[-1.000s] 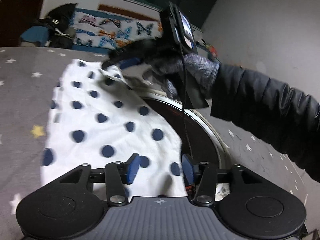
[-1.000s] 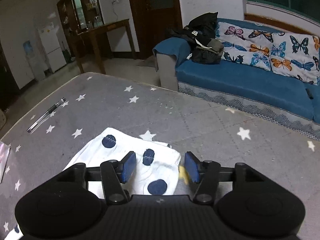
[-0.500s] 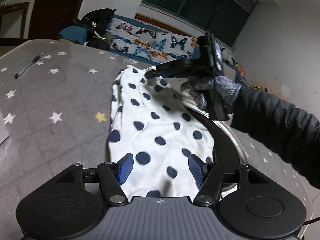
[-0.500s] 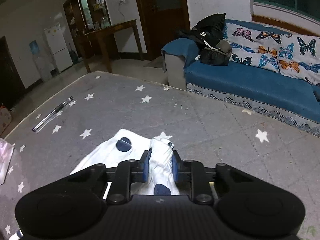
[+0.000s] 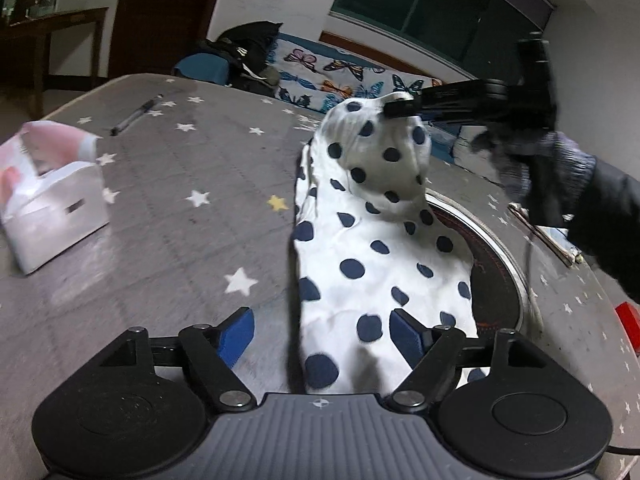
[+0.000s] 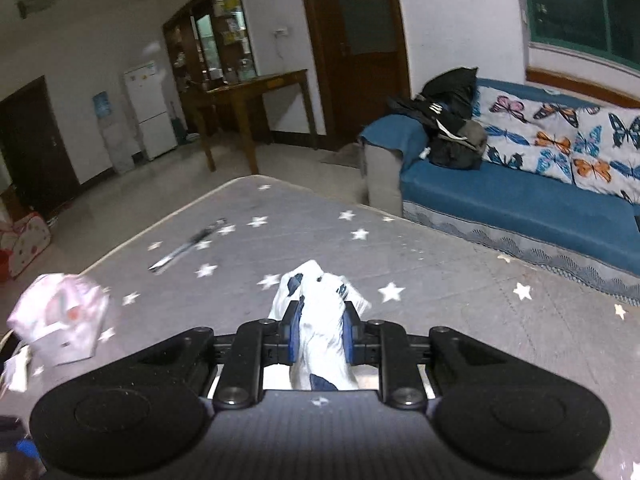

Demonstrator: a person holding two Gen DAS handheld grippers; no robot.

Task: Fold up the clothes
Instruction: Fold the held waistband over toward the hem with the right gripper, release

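Observation:
A white garment with dark blue dots (image 5: 372, 248) lies on the grey star-print table (image 5: 180, 216). My right gripper (image 6: 320, 334) is shut on the garment's far corner (image 6: 320, 320) and holds it lifted above the table; it shows in the left wrist view (image 5: 394, 108) as black fingers pinching the raised cloth. My left gripper (image 5: 324, 330) is open, low over the garment's near end, with the cloth running between its blue pads (image 5: 238, 330).
A white tissue box (image 5: 48, 204) stands at the table's left, also in the right wrist view (image 6: 60, 320). A pen (image 5: 136, 116) lies far left. A round dark plate with a metal rim (image 5: 496, 264) sits under the garment's right side. A blue sofa (image 6: 520, 200) stands beyond.
My right gripper closed on the garment's far corner and lifted it off the table. My left gripper stayed open and drew back along the near end.

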